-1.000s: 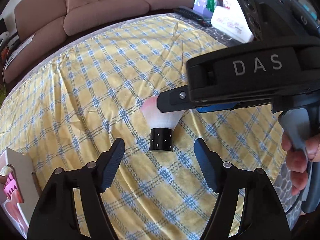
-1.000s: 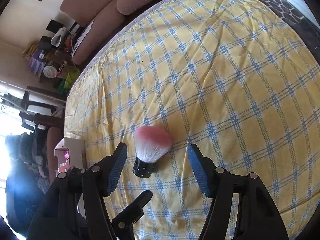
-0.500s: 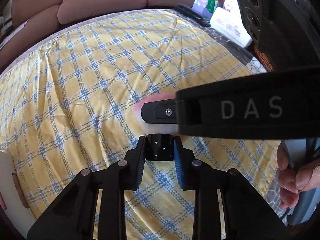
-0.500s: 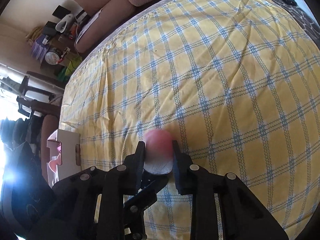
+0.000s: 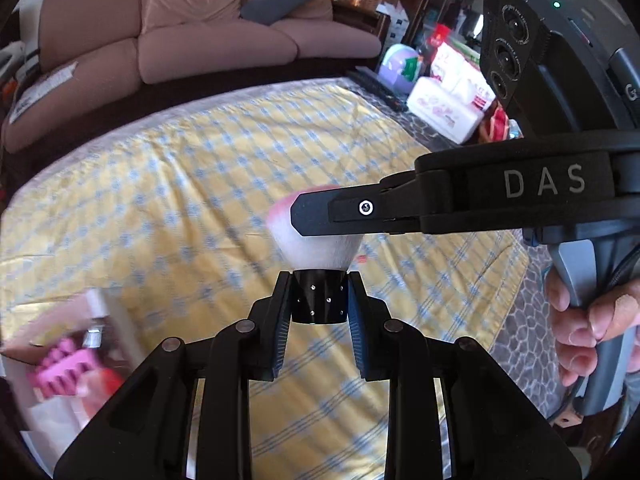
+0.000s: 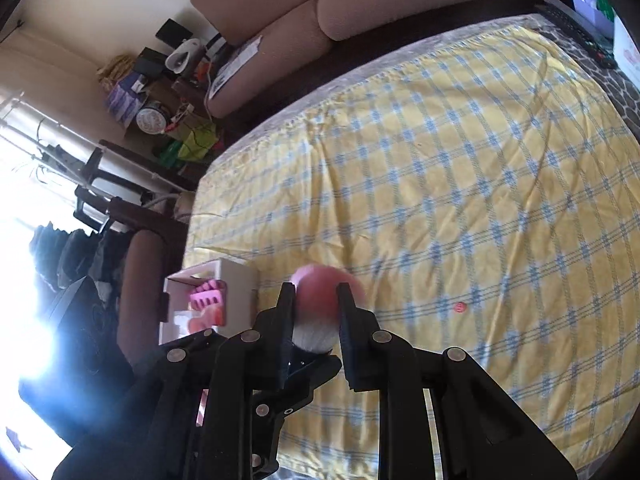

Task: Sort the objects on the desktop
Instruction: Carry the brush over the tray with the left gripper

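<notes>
Both grip the brush [image 5: 316, 300] clear of the tablecloth [image 5: 168, 200]: left gripper [image 5: 318, 304] clamps base, right gripper [image 6: 316, 312] squeezes bristles, steadying it.

Yellow checked cloth [image 6: 480, 160]: bare across centre and right of the right wrist view, apart from a small red speck [image 6: 461, 307]. Obstacles: white box [image 6: 236, 280] at lower left; sofa [image 5: 208, 40] along top; clutter [image 5: 444, 92] upper right.
</notes>
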A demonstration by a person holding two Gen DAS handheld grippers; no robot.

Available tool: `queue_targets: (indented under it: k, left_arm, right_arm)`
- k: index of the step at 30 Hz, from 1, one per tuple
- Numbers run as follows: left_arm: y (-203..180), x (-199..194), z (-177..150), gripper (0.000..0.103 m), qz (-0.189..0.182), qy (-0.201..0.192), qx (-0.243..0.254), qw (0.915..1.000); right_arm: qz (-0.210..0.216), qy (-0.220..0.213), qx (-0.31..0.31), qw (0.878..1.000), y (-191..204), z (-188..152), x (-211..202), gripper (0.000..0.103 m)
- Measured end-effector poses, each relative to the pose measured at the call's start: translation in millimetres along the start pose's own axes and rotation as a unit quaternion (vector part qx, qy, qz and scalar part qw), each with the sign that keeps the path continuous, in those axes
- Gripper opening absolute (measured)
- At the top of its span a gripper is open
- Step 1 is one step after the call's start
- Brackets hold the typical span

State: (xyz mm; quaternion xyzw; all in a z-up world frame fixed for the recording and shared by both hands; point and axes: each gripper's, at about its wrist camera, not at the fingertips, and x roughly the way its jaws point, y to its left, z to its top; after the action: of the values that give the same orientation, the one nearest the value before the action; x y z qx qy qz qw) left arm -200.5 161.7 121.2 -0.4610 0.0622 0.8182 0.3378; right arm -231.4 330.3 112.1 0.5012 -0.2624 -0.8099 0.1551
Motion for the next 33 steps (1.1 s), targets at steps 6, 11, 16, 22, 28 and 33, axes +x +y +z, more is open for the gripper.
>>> queue_targets:
  k: [6, 11, 16, 22, 28, 33]
  left_arm:
    - [68, -42, -15, 0.025, 0.023, -0.006, -0.021, 0.9995]
    - [130, -49, -42, 0.025, 0.042, 0.017, -0.022, 0.9987]
    - [180, -33, -65, 0.024, 0.040, 0.039, -0.042, 0.9976]
    - [195, -22, -78, 0.024, 0.021, 0.041, -0.050, 0.9977]
    - [190, -22, -76, 0.025, 0.024, 0.049, -0.042, 0.9976]
    - [188, -31, -81, 0.025, 0.029, 0.050, -0.046, 0.9972]
  right_arm:
    - [0.030, 0.007, -0.032, 0.999, 85, 2, 37, 0.020]
    - [0.050, 0.023, -0.030, 0.998, 136, -2, 93, 0.020]
    - [0.042, 0.050, -0.020, 0.998, 157, -12, 149, 0.019]
    - [-0.003, 0.064, -0.034, 0.997, 165, -16, 178, 0.019]
    - [-0.037, 0.061, -0.043, 0.997, 161, -19, 179, 0.019]
    - [-0.086, 0.062, -0.064, 0.992, 161, -23, 175, 0.020]
